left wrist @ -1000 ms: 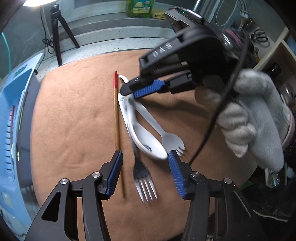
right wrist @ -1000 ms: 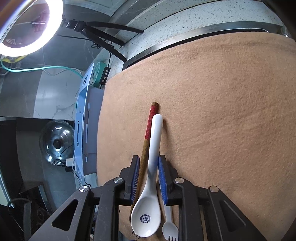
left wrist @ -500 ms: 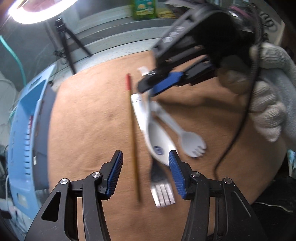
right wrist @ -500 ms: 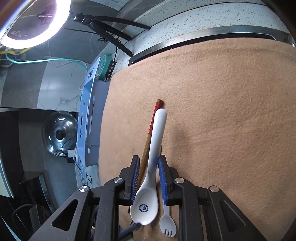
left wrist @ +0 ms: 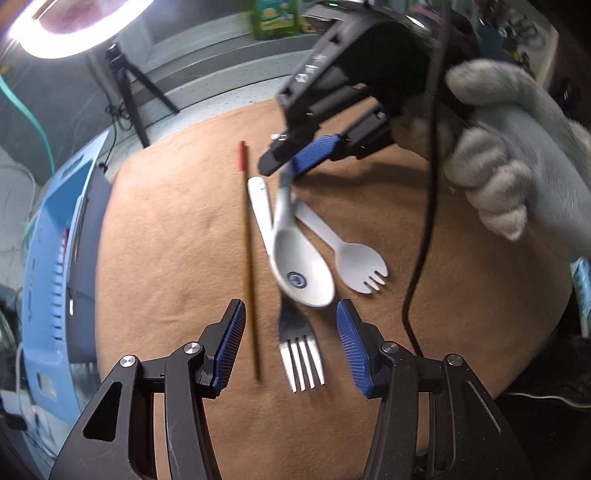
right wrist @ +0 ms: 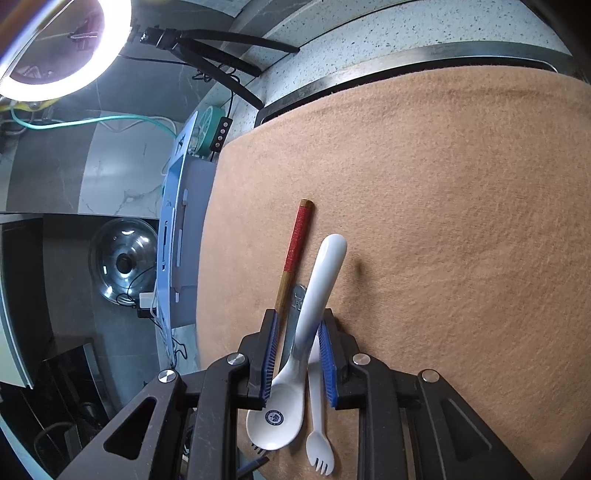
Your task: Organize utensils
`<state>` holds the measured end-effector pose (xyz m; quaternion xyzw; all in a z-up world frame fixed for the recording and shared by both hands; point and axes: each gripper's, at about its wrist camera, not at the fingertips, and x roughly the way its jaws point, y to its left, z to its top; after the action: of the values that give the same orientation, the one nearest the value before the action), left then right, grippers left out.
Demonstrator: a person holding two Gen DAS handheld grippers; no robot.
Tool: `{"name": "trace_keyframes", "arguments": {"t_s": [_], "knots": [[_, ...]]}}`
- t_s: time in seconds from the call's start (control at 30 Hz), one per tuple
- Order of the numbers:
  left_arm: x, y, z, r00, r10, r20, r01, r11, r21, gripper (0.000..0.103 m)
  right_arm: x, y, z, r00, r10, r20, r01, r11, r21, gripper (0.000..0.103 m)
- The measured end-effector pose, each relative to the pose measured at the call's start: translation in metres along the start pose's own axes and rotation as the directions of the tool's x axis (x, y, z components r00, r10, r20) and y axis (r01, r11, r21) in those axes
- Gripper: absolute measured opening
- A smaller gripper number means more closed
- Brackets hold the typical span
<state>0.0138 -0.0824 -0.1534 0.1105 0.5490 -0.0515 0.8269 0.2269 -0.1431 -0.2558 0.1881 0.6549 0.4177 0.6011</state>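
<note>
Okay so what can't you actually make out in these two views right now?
- Metal fork handle: left wrist view, hidden under the white spoon.
- Chopstick lower end: right wrist view, behind the right tongs.
- Green bottle: cut off by the top edge, label blurred.

Both wrist views close, angled down; share brown cloth (left wrist: 166,229).

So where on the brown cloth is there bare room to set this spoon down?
Bare cloth lies wide open beside the white spoon, on the side away from the chopstick. A second free strip runs between chopstick and blue rack. The middle is crowded: spoon, metal fork and plastic spork bunch together.
</note>
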Motion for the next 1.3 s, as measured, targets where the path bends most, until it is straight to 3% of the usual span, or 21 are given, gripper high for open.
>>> {"name": "trace_keyframes", "arguments": {"t_s": [0.27, 0.43, 0.57, 0.83, 1.03, 1.3], "knots": [[0.021, 0.0, 0.012, 1.0, 0.007, -0.025, -0.007, 1.0, -0.007, 0.049, 0.003, -0.007, 0.002, 0.999, 0.034, -0.004, -0.034, 0.999, -0.001, 0.021], [0.03, 0.016, 0.018, 0.998, -0.056, -0.027, 0.054, 0.996, -0.066, 0.033, 0.002, -0.005, 0.003, 1.0, 0.021, 0.001, -0.021, 1.0, -0.022, 0.015], [0.03, 0.026, 0.017, 0.994, -0.106, -0.018, 0.103, 0.987, -0.127, 0.032, 0.0, -0.004, 0.003, 1.0, 0.017, 0.007, -0.016, 1.0, -0.022, 0.011], [0.02, 0.036, 0.018, 0.989, -0.148, 0.025, 0.15, 0.977, -0.153, 0.031, -0.01, 0.008, 0.003, 1.0, 0.006, 0.029, -0.005, 1.0, -0.029, 0.011], [0.003, 0.054, 0.016, 0.985, -0.151, 0.078, 0.162, 0.974, -0.16, 0.031, -0.013, 0.033, 0.008, 0.999, 0.004, 0.048, -0.002, 0.999, -0.045, 0.01], [-0.021, 0.106, 0.006, 0.98, -0.14, 0.138, 0.163, 0.972, -0.172, 0.031, 0.001, 0.093, 0.017, 0.997, 0.006, 0.082, 0.003, 0.995, -0.1, 0.01]]}}
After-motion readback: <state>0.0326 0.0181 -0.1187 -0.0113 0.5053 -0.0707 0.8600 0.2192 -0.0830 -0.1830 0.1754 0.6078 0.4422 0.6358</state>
